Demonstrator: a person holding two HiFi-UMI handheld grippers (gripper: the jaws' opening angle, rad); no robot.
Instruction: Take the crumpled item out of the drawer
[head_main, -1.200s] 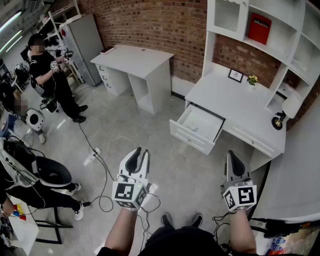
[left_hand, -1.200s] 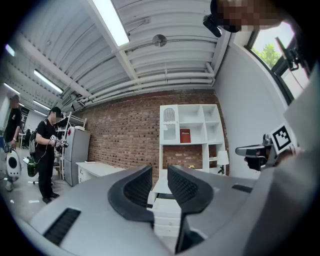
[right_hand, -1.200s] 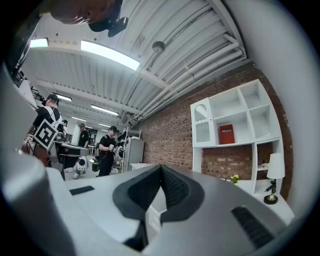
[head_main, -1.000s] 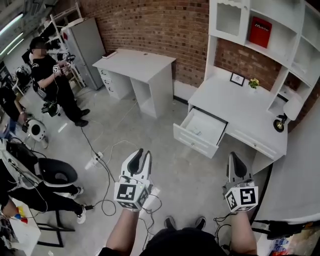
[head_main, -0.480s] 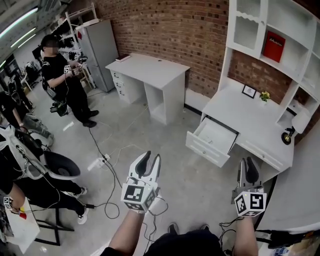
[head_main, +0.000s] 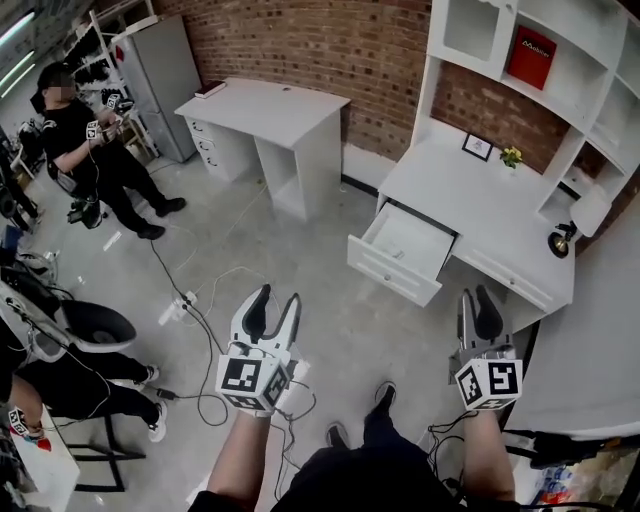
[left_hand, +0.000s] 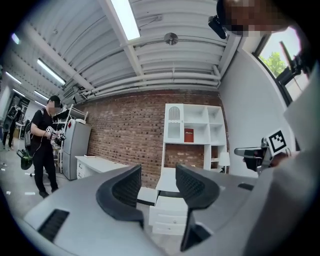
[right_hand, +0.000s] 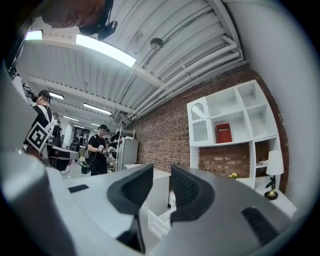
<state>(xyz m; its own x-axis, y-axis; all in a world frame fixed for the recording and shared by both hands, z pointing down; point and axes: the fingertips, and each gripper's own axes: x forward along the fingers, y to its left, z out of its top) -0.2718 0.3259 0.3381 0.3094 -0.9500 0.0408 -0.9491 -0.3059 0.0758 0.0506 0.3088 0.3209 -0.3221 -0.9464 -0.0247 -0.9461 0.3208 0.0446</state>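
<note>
The white drawer (head_main: 405, 248) stands pulled out of the white desk (head_main: 480, 195), a few steps ahead of me. Its inside looks pale, and the crumpled item is too small to make out. My left gripper (head_main: 268, 306) hangs over the grey floor, well short of the drawer. Its jaws have just been opening, nothing lies between them, and it is open. My right gripper (head_main: 476, 304) is also open after just opening, with an empty gap. Beyond the left gripper (left_hand: 156, 182) the drawer (left_hand: 148, 196) appears, and beyond the right gripper (right_hand: 161, 182) the drawer (right_hand: 159, 220) sits low.
A second white desk (head_main: 265, 110) stands along the brick wall at left. Cables (head_main: 195, 315) trail over the floor by my left side. A person (head_main: 85, 150) stands at far left near a black chair (head_main: 85, 328). A lamp (head_main: 568, 232) and shelves top the desk.
Both grippers' jaws have spread apart from shut. Both hands have shifted a little forward toward the desk, and the head view has swung.
</note>
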